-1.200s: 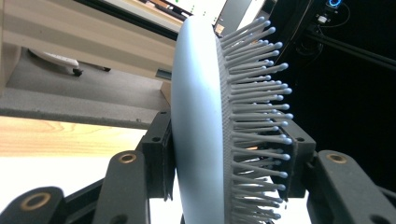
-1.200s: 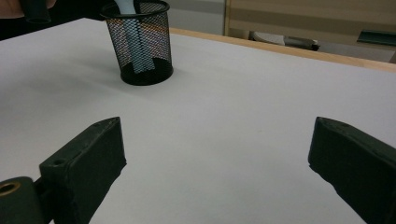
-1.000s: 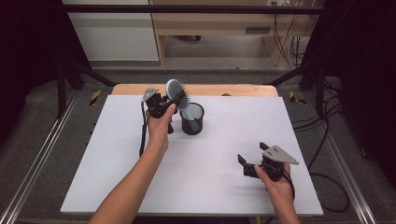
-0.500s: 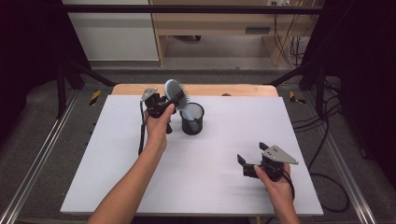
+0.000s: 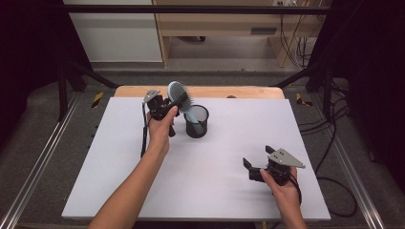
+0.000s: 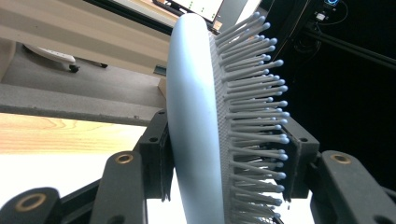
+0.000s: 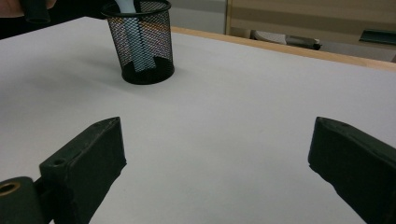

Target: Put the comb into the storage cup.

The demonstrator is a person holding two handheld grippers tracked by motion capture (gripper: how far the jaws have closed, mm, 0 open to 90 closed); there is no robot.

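Left gripper clamps brush head, handle in mesh cup near table far edge; right gripper open, near right corner.

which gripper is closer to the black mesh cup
Left. The left gripper is clamped on the head of the hairbrush, whose handle stands in the mesh cup, so it sits right beside the cup. The right gripper rests open, well away toward the near right corner.
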